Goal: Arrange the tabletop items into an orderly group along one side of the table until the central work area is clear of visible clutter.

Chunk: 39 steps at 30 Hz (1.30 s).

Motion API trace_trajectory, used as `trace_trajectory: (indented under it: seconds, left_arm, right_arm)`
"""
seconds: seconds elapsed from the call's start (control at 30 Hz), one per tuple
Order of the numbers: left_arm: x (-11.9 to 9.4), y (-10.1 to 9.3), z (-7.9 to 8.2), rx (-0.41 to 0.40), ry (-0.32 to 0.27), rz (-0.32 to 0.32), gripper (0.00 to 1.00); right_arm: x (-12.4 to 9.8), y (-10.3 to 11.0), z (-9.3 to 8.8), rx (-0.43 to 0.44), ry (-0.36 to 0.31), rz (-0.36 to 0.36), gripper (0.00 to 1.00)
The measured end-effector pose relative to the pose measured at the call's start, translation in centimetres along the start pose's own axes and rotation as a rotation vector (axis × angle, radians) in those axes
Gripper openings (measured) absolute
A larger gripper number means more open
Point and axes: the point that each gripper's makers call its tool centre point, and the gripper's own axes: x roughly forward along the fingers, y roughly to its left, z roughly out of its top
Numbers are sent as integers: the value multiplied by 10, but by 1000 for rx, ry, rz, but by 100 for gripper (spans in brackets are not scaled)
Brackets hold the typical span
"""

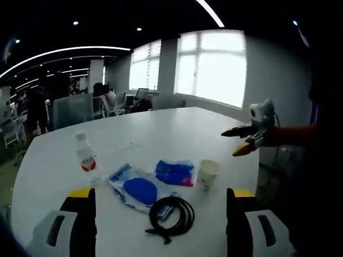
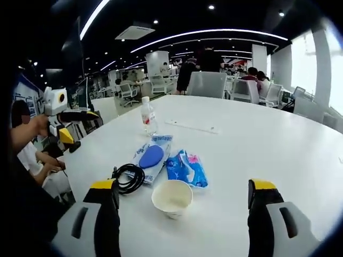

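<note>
Jaws of the left gripper [image 1: 161, 198] stand spread wide, black with yellow tips, nothing between them but tabletop. Just ahead of them lies a coiled black cable [image 1: 171, 214], which I will take as the landmark. Touching the coil's far edge is a clear plastic packet with blue print and a blue oval pad inside [image 1: 134, 187]. Beyond the coil sits a crumpled blue wrapper with a pink patch [image 1: 175, 172], and just beside that, to the coil's right, an upright white paper cup [image 1: 208, 173]. Left of the coil and farther back stands a small clear bottle with a white cap and red label [image 1: 86, 158]. All of it rests on a large white table [image 1: 161, 128].

The right gripper [image 2: 182, 201] is likewise parted wide and holds nothing; the paper cup [image 2: 172, 198] sits between its tips, with the black cable [image 2: 128, 178] just left of the cup. In the left gripper view, the right gripper [image 1: 244, 140] hovers above the table's right edge, well apart from the coil.
</note>
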Motion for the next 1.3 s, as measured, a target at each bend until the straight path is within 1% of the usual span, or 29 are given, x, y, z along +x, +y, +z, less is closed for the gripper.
trace_trajectory:
  seconds: [0.07,0.13,0.23,0.43,0.5,0.6,0.67,0.73,0.8,0.83,0.9,0.93,0.97,1.03,1.07,1.2,1.3]
  left_arm:
    - [-1,-1,0,4,1,1,100]
    - [-2,1,1,-2,-10,0,100]
    - [-2,2,1,-9,-12,5,100]
    - [-3,1,1,5,-11,9,100]
    - [-3,0,0,1,-11,5,100]
    - [-3,0,-2,2,-5,3,100]
    - [-3,-1,-3,1,-2,2,100]
    - [-3,-2,-4,-4,-5,-1,100]
    - [-3,-5,-4,-17,-13,-8,100]
    - [-4,-5,-3,-21,-18,-8,100]
    - [-4,-7,-3,-26,-21,-8,100]
    - [-4,-7,-3,-25,-21,-8,100]
    - [-4,-8,-4,-25,-21,-9,100]
    - [-4,-9,-3,-27,-23,-11,100]
    - [-4,-10,-3,-26,-24,-13,100]
    - [-6,-11,-4,-22,-23,-15,100]
    - [-8,-11,-5,-26,-20,-15,100]
  right_arm:
    - [1,-1,-1,12,5,-1,94]
    - [3,-3,-3,30,15,3,88]
    - [6,-4,-5,39,28,4,84]
    - [14,-1,-10,61,51,24,73]
    - [17,-2,-14,72,60,33,67]
    - [20,0,-16,72,65,33,58]
    - [22,0,-18,72,67,29,54]
    - [25,-2,-22,80,69,15,53]
    - [29,-2,-27,146,68,18,50]
    - [31,-6,-28,166,56,4,48]
    - [33,-9,-30,162,58,-6,42]
    - [35,-8,-32,158,55,-10,39]
    - [36,-9,-31,123,36,-28,35]
    - [36,-13,-29,66,26,-51,26]
    - [38,-12,-32,69,28,-51,23]
    - [44,-10,-39,91,32,-46,23]
    - [49,-10,-46,106,47,-45,21]
